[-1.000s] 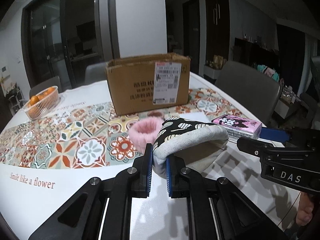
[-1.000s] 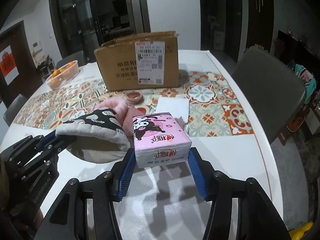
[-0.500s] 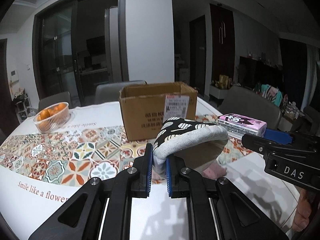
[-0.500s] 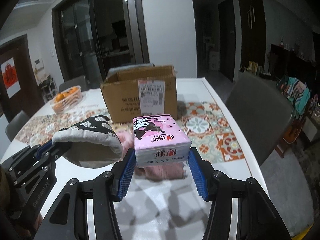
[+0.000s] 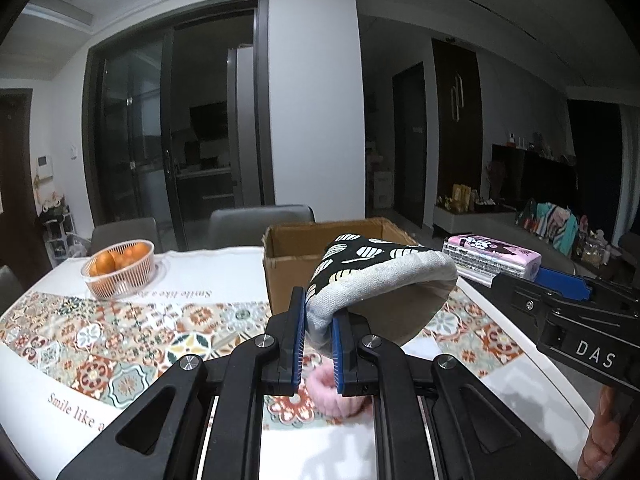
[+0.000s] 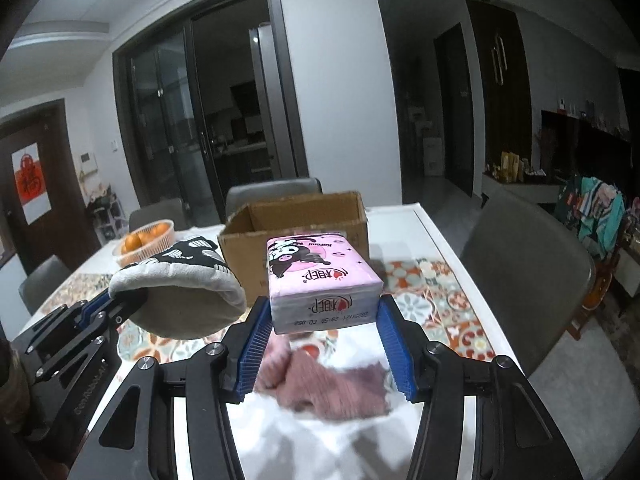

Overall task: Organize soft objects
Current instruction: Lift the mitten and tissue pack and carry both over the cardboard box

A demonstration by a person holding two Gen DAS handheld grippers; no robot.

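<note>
My left gripper (image 5: 318, 340) is shut on the cuff of a black, leaf-patterned oven mitt (image 5: 376, 280) with a grey lining, held above the table; the mitt also shows in the right wrist view (image 6: 180, 288). My right gripper (image 6: 324, 340) is shut on a pink tissue pack (image 6: 320, 280), also held up; the pack shows in the left wrist view (image 5: 492, 256). An open cardboard box (image 6: 296, 224) stands on the table just beyond both items (image 5: 288, 264). A pink fluffy item (image 5: 336, 392) and a dusty pink knit cloth (image 6: 328, 384) lie on the table below.
A basket of oranges (image 5: 120, 268) sits at the far left of the table (image 6: 148, 240). The table has a white cloth (image 5: 48, 408) with a patterned runner. Grey chairs stand behind the table (image 5: 260, 224) and at its right side (image 6: 524, 264).
Both grippers have risen with the mitt and the tissue pack; the box's open top now shows. The pink items have dropped lower in view.
</note>
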